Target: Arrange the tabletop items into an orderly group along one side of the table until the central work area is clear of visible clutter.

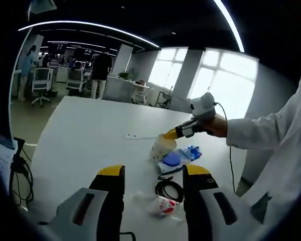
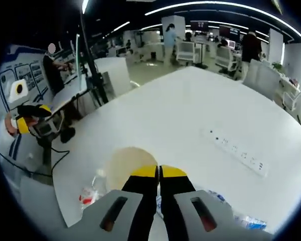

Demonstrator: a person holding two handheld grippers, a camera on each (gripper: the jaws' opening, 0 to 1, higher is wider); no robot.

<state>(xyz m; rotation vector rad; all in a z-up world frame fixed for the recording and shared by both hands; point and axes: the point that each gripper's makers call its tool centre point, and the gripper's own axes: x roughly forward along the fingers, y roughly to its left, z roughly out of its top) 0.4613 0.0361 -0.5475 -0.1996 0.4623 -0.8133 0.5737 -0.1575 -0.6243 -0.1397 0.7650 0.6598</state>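
Right hand-held gripper (image 2: 158,172) (jaws closed) touches cream container (image 2: 126,163).

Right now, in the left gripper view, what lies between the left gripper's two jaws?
In the left gripper view, a coiled black cable and a clear plastic bottle with a red label lie on the white table between the open jaws of the left gripper.

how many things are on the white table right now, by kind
round cream container: 1
blue-and-white packet: 1
coiled black cable: 1
clear plastic bottle with red label: 1
white power strip: 1
total: 5
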